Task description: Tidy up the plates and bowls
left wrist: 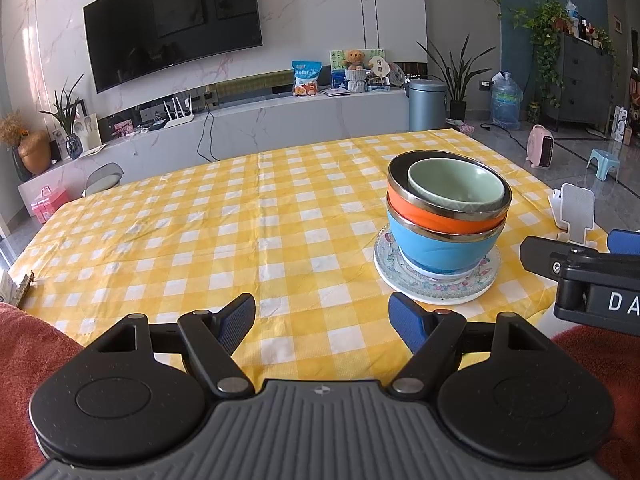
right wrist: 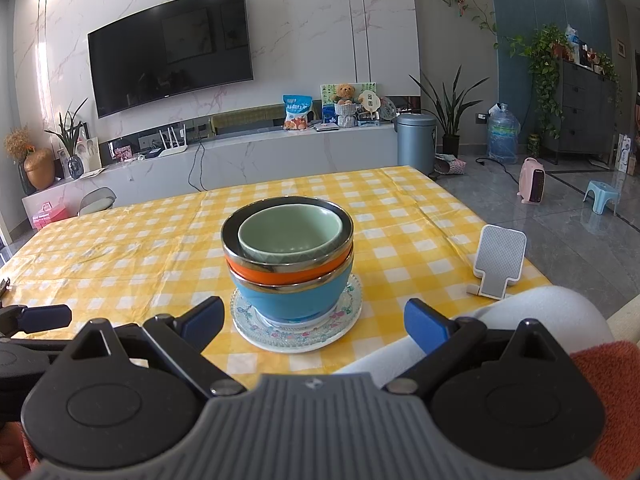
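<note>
One stack is seen on the yellow checked tablecloth (left wrist: 200,220): three bowls nested, a green bowl (right wrist: 290,232) inside an orange bowl (right wrist: 288,271) inside a blue bowl (right wrist: 292,298), set on one glass plate (right wrist: 296,334) over a white plate.

It is found at two o'clock beyond the left gripper (left wrist: 322,318), and at twelve o'clock just beyond the right gripper (right wrist: 314,320).

Both pairs of fingers are spread and empty.

"DA" is read on the right gripper's body in the left view.

One white stand (right wrist: 500,264) is placed at two o'clock.

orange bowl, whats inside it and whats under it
A green bowl sits nested inside the orange bowl. Under it is a blue bowl, standing on a patterned glass plate. The orange and blue bowls' insides are covered, so anything else in them cannot be seen.
</note>
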The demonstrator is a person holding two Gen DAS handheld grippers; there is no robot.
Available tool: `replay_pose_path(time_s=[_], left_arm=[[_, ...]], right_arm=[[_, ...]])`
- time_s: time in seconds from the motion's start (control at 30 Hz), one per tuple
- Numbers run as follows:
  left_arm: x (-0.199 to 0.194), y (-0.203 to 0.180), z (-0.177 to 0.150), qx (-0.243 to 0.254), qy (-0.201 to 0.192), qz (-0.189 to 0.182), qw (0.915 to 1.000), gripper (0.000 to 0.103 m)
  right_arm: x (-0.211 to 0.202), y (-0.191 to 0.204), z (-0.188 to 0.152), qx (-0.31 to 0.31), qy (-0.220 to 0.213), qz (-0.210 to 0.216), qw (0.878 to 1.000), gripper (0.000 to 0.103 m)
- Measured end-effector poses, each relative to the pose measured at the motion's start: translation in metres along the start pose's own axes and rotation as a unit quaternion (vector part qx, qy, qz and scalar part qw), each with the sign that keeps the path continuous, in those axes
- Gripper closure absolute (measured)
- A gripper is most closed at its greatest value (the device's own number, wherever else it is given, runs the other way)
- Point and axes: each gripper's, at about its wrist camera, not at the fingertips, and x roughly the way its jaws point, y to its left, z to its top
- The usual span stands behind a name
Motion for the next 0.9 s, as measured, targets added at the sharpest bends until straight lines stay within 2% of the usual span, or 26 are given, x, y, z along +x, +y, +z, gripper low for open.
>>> replay_pose_path(time_s=[0.9], left_arm=[[-0.0003, 0.0011, -0.0002, 0.0, -0.001, 0.001, 1.0, 0.014]], right_arm=[[-0.0004, -0.0002, -0.0003, -0.003, 0.0, -0.001, 1.0, 0.008]])
